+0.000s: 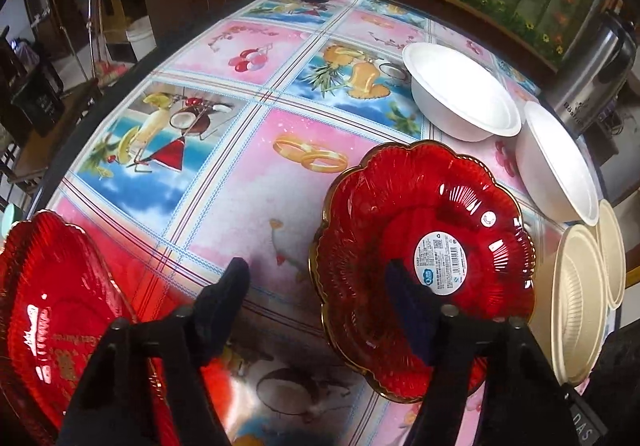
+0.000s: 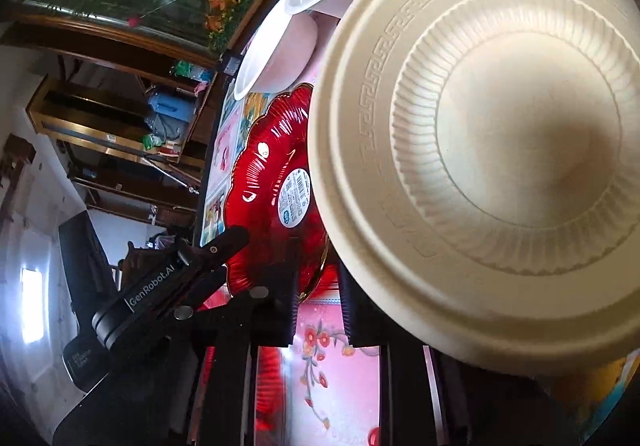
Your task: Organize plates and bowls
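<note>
While the left gripper [image 1: 320, 286] hangs over the table [image 1: 248, 181], its two black fingers [image 1: 224, 294] stand apart, one over the bare patterned cloth and the other across the inside of a red scalloped plate [image 1: 424, 246] with a gold rim; whether the pads press on that plate I cannot tell; a round white label [image 1: 440, 262] sits in the plate's middle; at the near left corner lies a second red plate [image 1: 56, 318] with gold lettering; to the right of the scalloped plate a cream plate [image 1: 576, 306] stands on edge with another cream rim just behind it; farther back two white bowls [image 1: 460, 93] rest side by side near the table's far edge, beside a steel flask [image 1: 596, 65]; from the right wrist camera, the right gripper [image 2: 320, 286] has its jaws drawn narrow and clamps the rim of the cream plate [image 2: 500, 149], which is lifted and tilted, filling most of that view; behind it show the red scalloped plate [image 2: 272, 181] and the left gripper's black body [image 2: 160, 286].
</note>
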Available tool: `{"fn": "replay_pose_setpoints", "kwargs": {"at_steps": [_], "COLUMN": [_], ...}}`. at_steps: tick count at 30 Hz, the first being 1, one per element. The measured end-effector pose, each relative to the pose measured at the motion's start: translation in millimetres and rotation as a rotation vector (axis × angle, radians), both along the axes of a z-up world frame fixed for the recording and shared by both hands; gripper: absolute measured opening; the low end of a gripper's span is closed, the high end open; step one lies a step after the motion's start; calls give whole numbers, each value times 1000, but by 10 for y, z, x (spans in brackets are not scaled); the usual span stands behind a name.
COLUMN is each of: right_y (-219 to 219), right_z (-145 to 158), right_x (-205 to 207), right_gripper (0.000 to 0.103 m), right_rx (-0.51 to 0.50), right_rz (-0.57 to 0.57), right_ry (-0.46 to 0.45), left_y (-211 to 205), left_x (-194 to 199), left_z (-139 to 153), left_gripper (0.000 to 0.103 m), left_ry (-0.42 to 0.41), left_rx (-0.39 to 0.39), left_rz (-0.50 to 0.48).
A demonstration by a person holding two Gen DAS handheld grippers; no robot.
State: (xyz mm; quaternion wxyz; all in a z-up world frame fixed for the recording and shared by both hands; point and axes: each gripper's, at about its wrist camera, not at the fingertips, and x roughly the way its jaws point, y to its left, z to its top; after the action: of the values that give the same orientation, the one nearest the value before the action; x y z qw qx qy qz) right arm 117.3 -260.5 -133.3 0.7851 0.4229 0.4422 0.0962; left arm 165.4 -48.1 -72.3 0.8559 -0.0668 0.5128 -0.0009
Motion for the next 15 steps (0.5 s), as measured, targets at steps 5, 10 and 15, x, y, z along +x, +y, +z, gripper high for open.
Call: {"fn": "replay_pose_setpoints", "kwargs": {"at_steps": [5, 10, 15], "right_y": [15, 8, -15], "right_z": [3, -6, -34], "right_x": [-2, -10, -15], "right_gripper": [15, 14, 14], "right_rx": [-8, -4, 16], "right_rz": [1, 1, 0], "right_ry": [-5, -4, 1], "left_y": [37, 157, 206], "left_x": [9, 85, 86], "left_z": [17, 66, 152], "left_gripper": [62, 63, 64], "left_ry": [8, 66, 85], "left_rx": [-27, -141, -200], "left_rz": [-26, -43, -73]}}
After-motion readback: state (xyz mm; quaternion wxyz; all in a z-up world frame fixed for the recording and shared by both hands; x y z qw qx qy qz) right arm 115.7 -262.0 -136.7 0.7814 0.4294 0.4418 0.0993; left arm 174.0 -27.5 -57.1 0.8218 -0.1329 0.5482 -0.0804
